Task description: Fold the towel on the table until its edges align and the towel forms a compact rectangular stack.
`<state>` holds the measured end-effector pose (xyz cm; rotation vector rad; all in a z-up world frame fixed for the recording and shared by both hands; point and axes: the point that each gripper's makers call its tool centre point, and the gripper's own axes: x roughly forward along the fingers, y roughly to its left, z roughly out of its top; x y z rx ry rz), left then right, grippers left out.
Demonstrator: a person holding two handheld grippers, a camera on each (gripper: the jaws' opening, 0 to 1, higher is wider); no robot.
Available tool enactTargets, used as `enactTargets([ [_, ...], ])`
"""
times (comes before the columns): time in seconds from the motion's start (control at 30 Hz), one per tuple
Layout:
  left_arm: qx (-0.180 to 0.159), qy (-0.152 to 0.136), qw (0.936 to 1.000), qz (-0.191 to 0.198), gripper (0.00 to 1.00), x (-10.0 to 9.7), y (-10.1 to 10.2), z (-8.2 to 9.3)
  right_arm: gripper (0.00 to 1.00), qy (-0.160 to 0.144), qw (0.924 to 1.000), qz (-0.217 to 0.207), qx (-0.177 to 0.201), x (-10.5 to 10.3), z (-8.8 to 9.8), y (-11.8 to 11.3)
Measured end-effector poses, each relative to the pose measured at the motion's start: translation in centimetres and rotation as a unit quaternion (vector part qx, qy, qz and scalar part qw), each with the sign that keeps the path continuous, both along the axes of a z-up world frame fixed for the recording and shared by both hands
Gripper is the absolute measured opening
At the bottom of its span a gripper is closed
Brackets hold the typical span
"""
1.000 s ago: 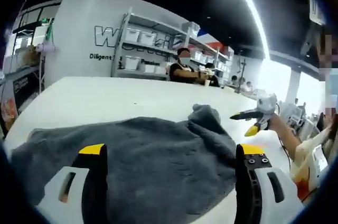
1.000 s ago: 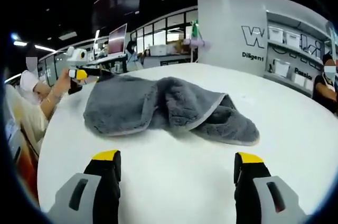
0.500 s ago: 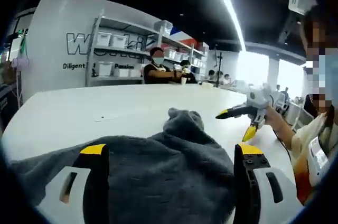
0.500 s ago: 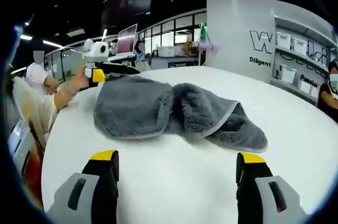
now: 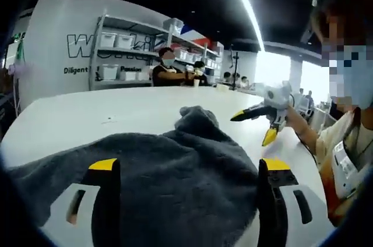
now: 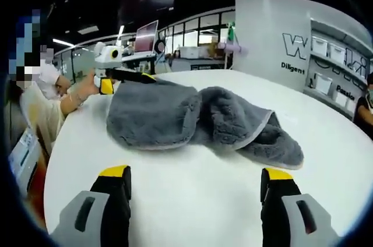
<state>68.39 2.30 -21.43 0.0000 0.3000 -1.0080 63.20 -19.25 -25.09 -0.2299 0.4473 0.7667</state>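
The grey towel (image 6: 192,116) lies bunched on the white table (image 6: 186,200), one part lapped over another, edges not aligned; folding is, in my judgement, at an early stage. My left gripper (image 5: 186,171) is low over the towel's near edge, jaws spread wide with the cloth lying between and under them, nothing pinched; I judge this a position for taking that edge. My right gripper (image 6: 195,180) hangs above bare table, well short of the towel, jaws equally wide and empty. In the left gripper view it shows off to the right, clear of the cloth, presumably waiting to take a second corner.
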Motion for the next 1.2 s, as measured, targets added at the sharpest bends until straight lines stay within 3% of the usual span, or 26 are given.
enactTargets([
  [0.2,-0.023,0.034,0.9990,-0.014,0.96,-0.4,-0.1,0.1,0.93,0.008,0.9997,0.016,0.018,-0.5,0.4,1.1],
  [0.3,-0.044,0.034,0.9983,-0.015,0.95,-0.6,0.0,0.9,0.92,0.004,0.9996,0.016,0.022,-0.4,0.6,1.3],
  [0.37,-0.050,0.034,0.9980,-0.015,0.95,-0.6,0.1,1.2,0.93,-0.010,0.9983,0.005,0.057,0.1,1.7,1.7],
  [0.6,-0.046,0.033,0.9981,-0.024,0.95,-1.1,-0.2,1.2,0.86,-0.007,0.9946,-0.023,0.101,1.1,2.2,1.4],
  [0.67,-0.044,0.032,0.9982,-0.026,0.94,-1.2,-0.2,1.2,0.79,-0.006,0.9936,-0.028,0.109,1.5,2.2,1.1],
  [0.77,-0.055,0.030,0.9975,-0.031,0.93,-1.3,-0.3,1.8,0.58,-0.010,0.9928,-0.021,0.118,1.8,2.6,1.0],
  [0.9,-0.060,0.026,0.9972,-0.037,0.91,-1.5,-0.3,2.1,0.56,-0.011,0.9901,-0.041,0.134,3.1,2.8,0.6],
  [1.07,-0.063,0.025,0.9971,-0.036,0.92,-1.5,-0.4,2.2,0.35,-0.004,0.9892,-0.070,0.129,4.3,1.6,-0.6],
  [1.2,-0.078,0.022,0.9956,-0.048,0.91,-1.9,-0.7,2.8,0.35,0.011,0.9857,-0.080,0.148,4.9,1.2,-0.9],
])
